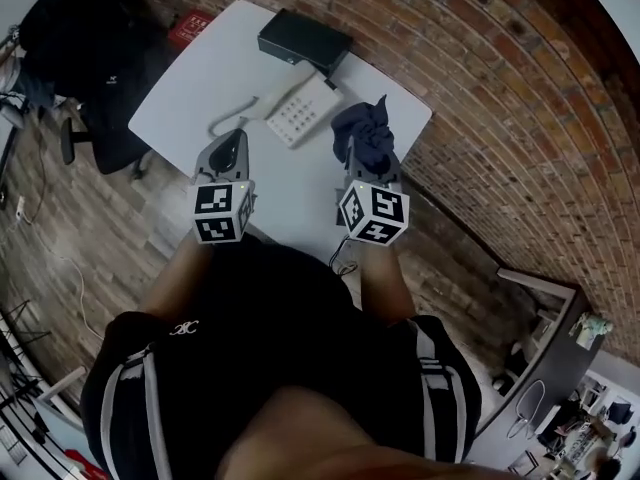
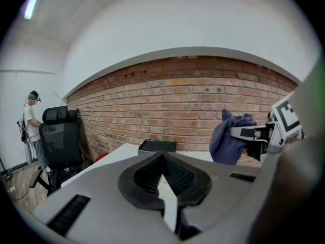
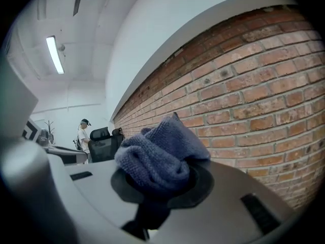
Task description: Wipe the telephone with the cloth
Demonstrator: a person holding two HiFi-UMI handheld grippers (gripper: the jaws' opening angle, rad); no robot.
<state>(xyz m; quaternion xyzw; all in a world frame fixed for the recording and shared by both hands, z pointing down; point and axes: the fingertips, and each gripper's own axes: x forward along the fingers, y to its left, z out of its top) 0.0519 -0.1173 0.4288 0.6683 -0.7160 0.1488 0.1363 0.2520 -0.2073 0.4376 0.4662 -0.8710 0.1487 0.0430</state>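
The telephone (image 1: 300, 109) lies near the desk's (image 1: 195, 86) far edge, your right tool (image 1: 362, 158) clamped on the cloth (image 1: 362, 128) beside it, left tool (image 1: 232, 146) closed empty; wiping seems unstarted, so lower the cloth onto it.

L gripper (image 1: 236, 138) closed; R gripper (image 1: 368, 155): cloth (image 1: 360, 123)
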